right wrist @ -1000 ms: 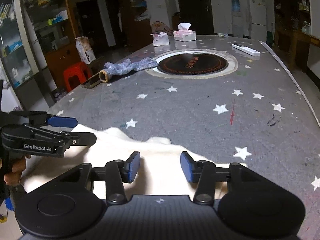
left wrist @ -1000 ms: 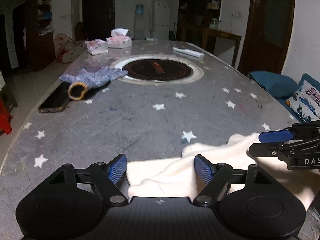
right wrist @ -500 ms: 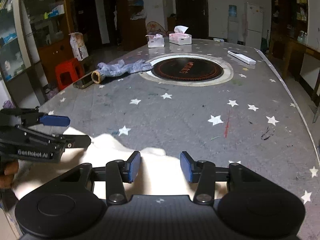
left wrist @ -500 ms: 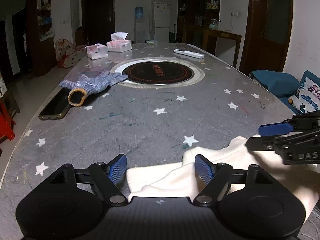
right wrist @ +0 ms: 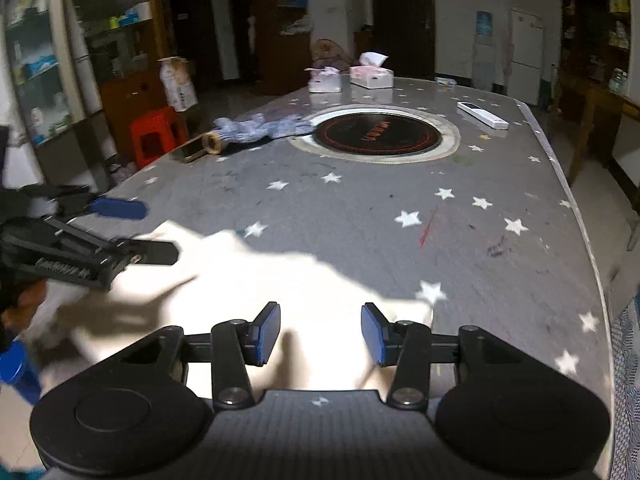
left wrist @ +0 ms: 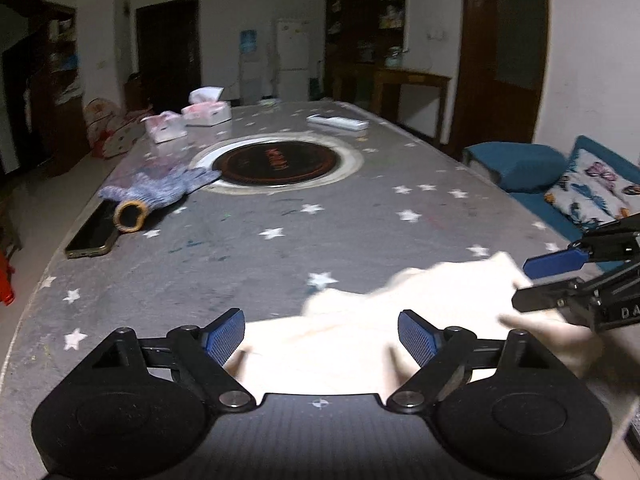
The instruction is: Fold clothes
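A cream-white garment [left wrist: 360, 328] lies bunched at the near edge of the grey star-patterned table [left wrist: 280, 248]; it also shows in the right wrist view [right wrist: 256, 288]. My left gripper [left wrist: 320, 338] is open, its blue pads spread above the cloth's left part. My right gripper [right wrist: 320, 332] is open above the cloth's right part. The right gripper shows at the right edge of the left wrist view [left wrist: 560, 276], and the left gripper at the left of the right wrist view [right wrist: 132, 228]. Neither holds the cloth.
A blue knit glove [left wrist: 160, 188] and a phone [left wrist: 92, 232] lie at the left. A round cooktop [left wrist: 276, 162] sits mid-table. Tissue boxes [left wrist: 206, 110] and a remote [left wrist: 338, 122] lie at the far end. A red stool [right wrist: 156, 136] and sofa cushions [left wrist: 592, 192] flank the table.
Both grippers have risen and pulled back a little from the table, still open. The cloth looks blurred and its edges have shifted on the table.
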The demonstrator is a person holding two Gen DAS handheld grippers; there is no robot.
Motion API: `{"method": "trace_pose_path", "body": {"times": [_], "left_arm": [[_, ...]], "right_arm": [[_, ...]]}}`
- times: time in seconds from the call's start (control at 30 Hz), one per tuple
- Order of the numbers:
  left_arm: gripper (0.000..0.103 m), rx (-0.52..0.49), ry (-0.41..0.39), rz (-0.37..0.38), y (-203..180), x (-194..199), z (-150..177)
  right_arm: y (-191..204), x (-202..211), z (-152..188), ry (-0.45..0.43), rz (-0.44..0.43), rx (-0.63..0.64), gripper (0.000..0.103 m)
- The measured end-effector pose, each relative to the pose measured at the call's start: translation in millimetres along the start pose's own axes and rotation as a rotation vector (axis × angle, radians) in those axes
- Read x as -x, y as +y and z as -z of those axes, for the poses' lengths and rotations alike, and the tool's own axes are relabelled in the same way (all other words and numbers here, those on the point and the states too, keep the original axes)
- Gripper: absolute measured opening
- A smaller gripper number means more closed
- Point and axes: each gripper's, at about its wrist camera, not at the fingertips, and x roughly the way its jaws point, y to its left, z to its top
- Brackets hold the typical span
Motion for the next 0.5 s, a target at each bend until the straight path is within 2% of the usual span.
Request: {"method": "trace_pose_path", "body": {"times": [0.13, 0.23, 0.4, 0.5], "left_arm": [[0.076, -0.033, -0.024, 0.057, -17.9, 10.7, 9.3], [0.069, -0.080, -0.035, 0.062, -27.1, 13.3, 18.2], [0.068, -0.057, 0.029, 0.054, -24.9, 4.1, 29.2], [0.067, -0.028, 0.027, 0.050, -18.4, 7.0, 31.3]], "right_arm": [[7.3, 19.0, 18.2, -0.001, -0.053, 0.016, 0.043], [10.0, 22.8, 30.9, 0.009, -0.073, 0.013, 0.037], [0.4, 19.9, 44.9, 0.031, -0.066, -0.033, 0.037], [0.6, 27.7, 41.1, 0.020, -0.050, -0.029, 0.037]]}}
